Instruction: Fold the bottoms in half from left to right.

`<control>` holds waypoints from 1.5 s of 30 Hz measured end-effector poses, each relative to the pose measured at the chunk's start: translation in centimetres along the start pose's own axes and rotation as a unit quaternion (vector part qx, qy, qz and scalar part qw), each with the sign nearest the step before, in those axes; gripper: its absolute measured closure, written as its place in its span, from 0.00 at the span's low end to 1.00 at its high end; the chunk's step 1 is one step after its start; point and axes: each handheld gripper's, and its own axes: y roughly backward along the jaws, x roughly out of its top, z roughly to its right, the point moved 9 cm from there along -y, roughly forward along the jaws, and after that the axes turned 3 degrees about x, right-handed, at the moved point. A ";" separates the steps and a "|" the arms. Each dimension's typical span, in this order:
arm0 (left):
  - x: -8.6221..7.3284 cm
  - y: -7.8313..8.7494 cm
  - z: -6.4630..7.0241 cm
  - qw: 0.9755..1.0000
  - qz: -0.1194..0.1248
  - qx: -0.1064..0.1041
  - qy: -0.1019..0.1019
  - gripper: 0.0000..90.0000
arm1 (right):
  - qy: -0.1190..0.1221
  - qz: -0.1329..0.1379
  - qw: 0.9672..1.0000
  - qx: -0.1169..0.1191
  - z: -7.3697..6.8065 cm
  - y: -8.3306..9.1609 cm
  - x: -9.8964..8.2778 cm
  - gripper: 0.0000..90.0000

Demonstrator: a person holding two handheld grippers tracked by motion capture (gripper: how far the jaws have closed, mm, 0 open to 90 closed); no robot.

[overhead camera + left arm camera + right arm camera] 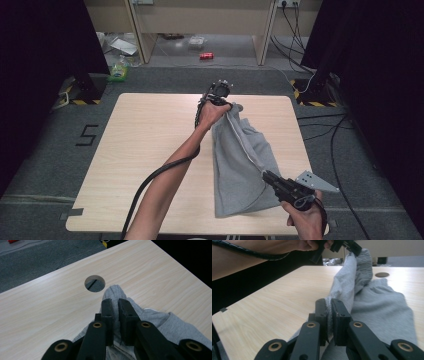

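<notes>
Nearest us, low right in the high view, our right gripper (266,175) and, top centre, our left gripper (231,106) each pinch the grey sweatpants (240,165), stretched over the table's (150,150) right half; uneven pulling could slip a hem free.

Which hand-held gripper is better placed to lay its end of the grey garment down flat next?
Probably the right hand-held gripper: it grips the grey garment low near the table's front edge, while the left hand-held gripper holds its end raised at the far side.

Garment (240,165) on the right half of the table (150,150), left gripper (226,103) at its far end, right gripper (266,174) at its near edge, round hole (95,283) just beyond.
</notes>
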 end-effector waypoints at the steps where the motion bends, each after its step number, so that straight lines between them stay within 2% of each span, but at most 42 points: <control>1: 0.0 -0.2 0.2 1.000 -0.001 -0.001 0.001 0.92 | -0.006 0.000 1.000 -0.004 0.3 0.2 -0.2 0.94; 8: 0.1 -1.3 1.2 1.000 0.000 -0.007 0.006 0.91 | -0.018 -0.011 0.999 -0.026 1.8 0.8 -1.7 0.94; 13: 0.1 -1.9 1.8 1.000 0.003 -0.013 0.016 0.91 | -0.017 -0.015 0.999 -0.036 2.2 1.1 -2.0 0.94; 15: 0.0 -2.1 2.1 1.000 0.002 -0.015 0.017 0.91 | -0.011 -0.018 0.999 -0.044 2.4 1.3 -2.2 0.94; 18: -0.1 -2.6 2.6 1.000 0.001 -0.018 0.016 0.91 | -0.017 -0.021 0.998 -0.050 2.7 1.6 -2.7 0.94; 30: -0.2 -4.2 3.9 0.999 0.003 -0.026 0.021 0.89 | -0.019 -0.031 0.997 -0.062 3.3 1.9 -3.4 0.94; 35: -0.3 -4.4 4.5 0.999 0.008 -0.037 0.019 0.83 | -0.029 -0.036 0.996 -0.072 4.1 2.3 -4.1 0.93; 41: 0.0 -4.0 4.5 0.998 0.023 -0.048 0.033 0.66 | -0.029 -0.042 0.996 -0.076 4.1 2.4 -4.4 0.93; 45: -0.3 -3.7 4.3 0.998 0.021 -0.050 0.030 0.64 | -0.030 -0.043 0.995 -0.080 4.3 2.4 -4.4 0.94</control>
